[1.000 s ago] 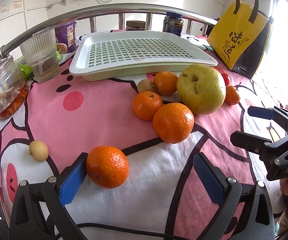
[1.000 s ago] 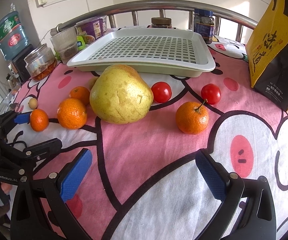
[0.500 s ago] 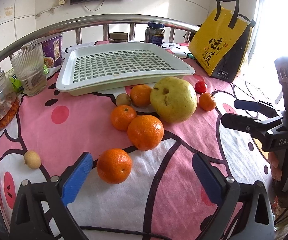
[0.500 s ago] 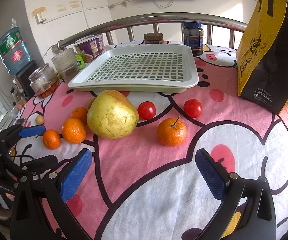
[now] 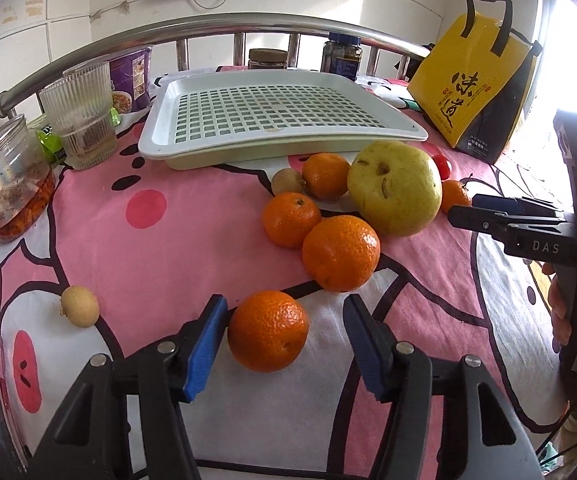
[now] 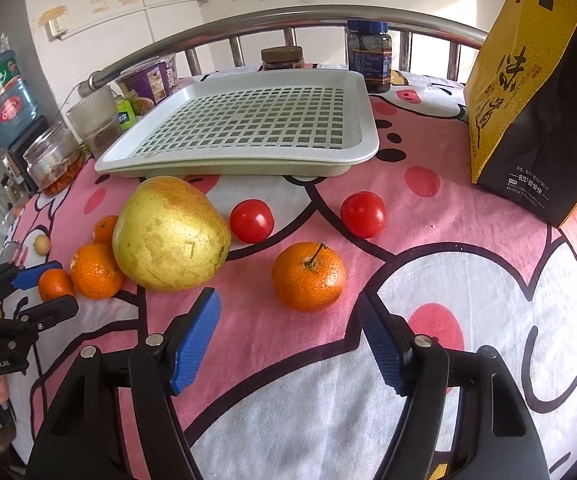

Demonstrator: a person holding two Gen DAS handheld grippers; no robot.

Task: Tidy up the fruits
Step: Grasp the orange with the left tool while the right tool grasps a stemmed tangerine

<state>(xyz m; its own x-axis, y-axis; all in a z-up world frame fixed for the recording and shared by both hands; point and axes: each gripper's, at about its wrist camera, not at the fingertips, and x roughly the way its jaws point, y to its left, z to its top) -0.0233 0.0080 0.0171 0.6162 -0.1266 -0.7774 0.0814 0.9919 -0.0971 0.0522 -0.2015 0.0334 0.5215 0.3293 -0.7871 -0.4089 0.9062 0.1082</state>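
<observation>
The left gripper [image 5: 284, 344], fingers apart and just closing, should centre the nearest orange [image 5: 268, 330] before clamping.

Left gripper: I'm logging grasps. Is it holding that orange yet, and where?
Not yet. The left gripper has been closing around the nearest orange, but a gap remains on its right side.

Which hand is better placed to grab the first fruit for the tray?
Left. Its tongs, which have just been closing, already straddle a mandarin without gripping it. The right tongs, also closing, are short of the stemmed mandarin. The tray holds nothing.
</observation>
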